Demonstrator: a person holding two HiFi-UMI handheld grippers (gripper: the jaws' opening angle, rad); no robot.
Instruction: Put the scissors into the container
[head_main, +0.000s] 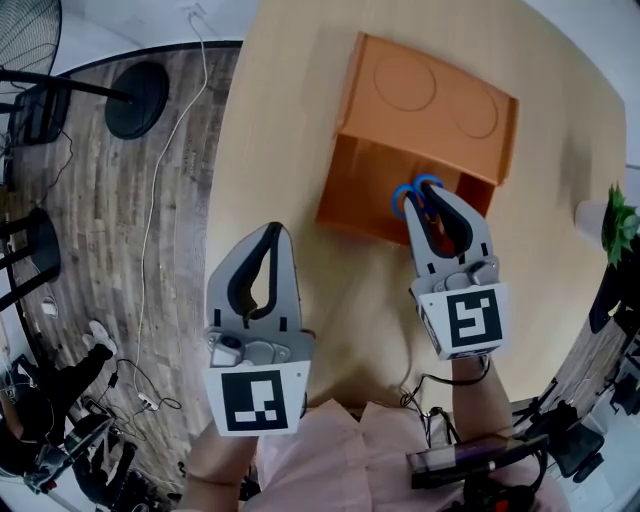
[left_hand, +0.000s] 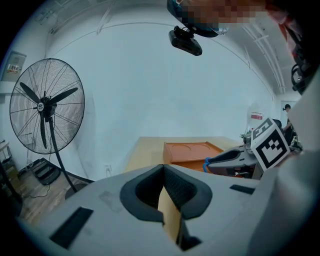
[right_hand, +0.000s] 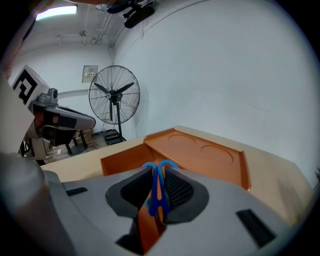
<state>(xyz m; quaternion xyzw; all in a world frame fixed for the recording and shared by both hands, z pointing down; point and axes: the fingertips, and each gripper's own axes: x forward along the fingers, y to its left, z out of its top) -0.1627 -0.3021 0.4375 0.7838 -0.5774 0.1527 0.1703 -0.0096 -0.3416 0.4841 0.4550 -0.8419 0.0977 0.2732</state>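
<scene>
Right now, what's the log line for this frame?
left tongs: shut, empty | right tongs: shut on scissors | scissors: over orange container, not released

The container (head_main: 425, 100) sits far back on the worktop (head_main: 290, 150), with the scissors (head_main: 413, 194) above its near compartment, between the fingers of the right gripper (head_main: 428, 196). The left gripper (head_main: 272, 235) hangs to its left, nearer the person. A fan (left_hand: 46, 107) stands on the floor further left.

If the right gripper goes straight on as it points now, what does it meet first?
Probably the orange container: the right gripper, shut on the blue scissors, points into its open compartment. Whether floor or wall comes first is unclear.
</scene>
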